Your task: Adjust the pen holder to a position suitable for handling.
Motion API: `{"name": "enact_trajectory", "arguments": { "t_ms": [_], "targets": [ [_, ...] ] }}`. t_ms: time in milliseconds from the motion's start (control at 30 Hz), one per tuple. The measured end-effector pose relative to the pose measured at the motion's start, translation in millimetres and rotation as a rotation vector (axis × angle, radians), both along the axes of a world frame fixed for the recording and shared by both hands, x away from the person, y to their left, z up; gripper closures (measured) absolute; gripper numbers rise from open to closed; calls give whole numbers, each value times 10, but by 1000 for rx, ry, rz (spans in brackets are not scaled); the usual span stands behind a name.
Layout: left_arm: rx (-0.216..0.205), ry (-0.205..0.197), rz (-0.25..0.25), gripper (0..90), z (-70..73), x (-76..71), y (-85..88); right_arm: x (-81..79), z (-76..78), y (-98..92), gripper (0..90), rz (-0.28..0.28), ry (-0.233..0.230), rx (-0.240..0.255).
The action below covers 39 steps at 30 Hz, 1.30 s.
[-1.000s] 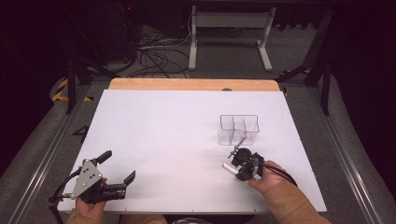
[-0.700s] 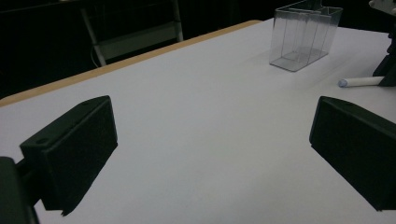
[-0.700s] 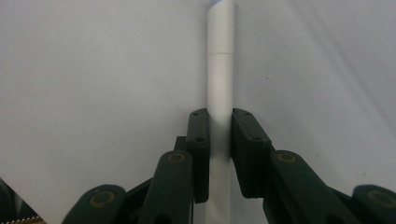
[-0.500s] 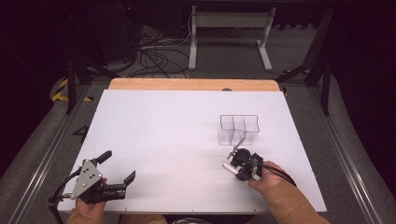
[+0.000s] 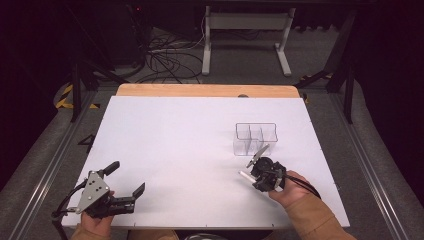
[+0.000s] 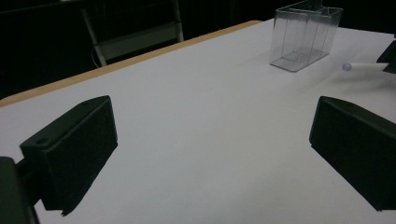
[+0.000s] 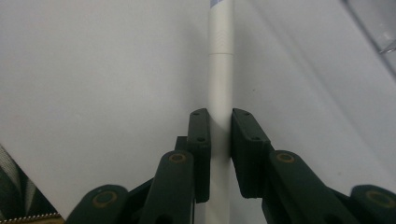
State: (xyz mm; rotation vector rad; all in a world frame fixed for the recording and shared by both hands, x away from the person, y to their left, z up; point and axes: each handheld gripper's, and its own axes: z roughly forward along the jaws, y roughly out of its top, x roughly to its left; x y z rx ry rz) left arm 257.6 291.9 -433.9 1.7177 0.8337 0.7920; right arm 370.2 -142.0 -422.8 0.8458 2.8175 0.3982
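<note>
White table [image 5: 190, 140], no readable writing.

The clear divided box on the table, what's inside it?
The clear box looks empty: through its walls, in the high view and the left gripper view, only the white table shows. Nothing covers it. The white pen is outside it, clamped in the right claw.

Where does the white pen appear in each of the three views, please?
High view: the white pen sticks out to the left of the right gripper, just below the clear divided box.
Left gripper view: its tip lies at the right edge, right of the box.
Right gripper view: it runs up the centre, clamped between the jaws.
Shared landmark: the clear box, whose corner shows top right.
</note>
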Motion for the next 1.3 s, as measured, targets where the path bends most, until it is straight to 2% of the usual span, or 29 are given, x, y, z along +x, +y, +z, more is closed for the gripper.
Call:
{"name": "enact_trajectory", "arguments": {
  "t_ms": [200, 367, 667, 700, 733, 867, 1000, 1100, 1133, 1233, 1267, 1300],
  "targets": [
    [1, -1, -1, 15, 1, 0, 1, -51, 175, -78, 785, 11, -76, 88],
    [-1, 0, 0, 16, 0, 1, 1, -95, 279, -132, 784, 43, -149, 168],
    [-3, 1, 2, 16, -3, 5, 2, -161, 395, -204, 784, 34, -251, 302],
    [-3, 0, 3, 16, -2, 5, 1, -179, 413, -216, 784, 27, -273, 336],
    [-3, 0, 3, 16, -2, 4, 1, -179, 413, -216, 784, 27, -273, 336],
    [-3, 1, 3, 15, -3, 5, 0, -201, 456, -251, 784, 32, -321, 396],
    [-3, 1, 3, 16, -3, 5, 2, -208, 487, -277, 782, 41, -344, 434],
    [-3, 1, 2, 15, -4, 5, 1, -218, 506, -299, 782, 33, -383, 476],
    [-3, 1, 3, 15, -4, 6, 1, -218, 506, -299, 782, 33, -383, 476],
    [-3, 1, 2, 15, -4, 5, 3, -214, 526, -321, 782, 19, -400, 512],
    [-2, 0, 1, 16, -3, 6, 4, -213, 541, -335, 782, 9, -411, 540],
    [-1, 0, 1, 16, -3, 6, 4, -213, 541, -335, 782, 9, -411, 540]
  ]
}}
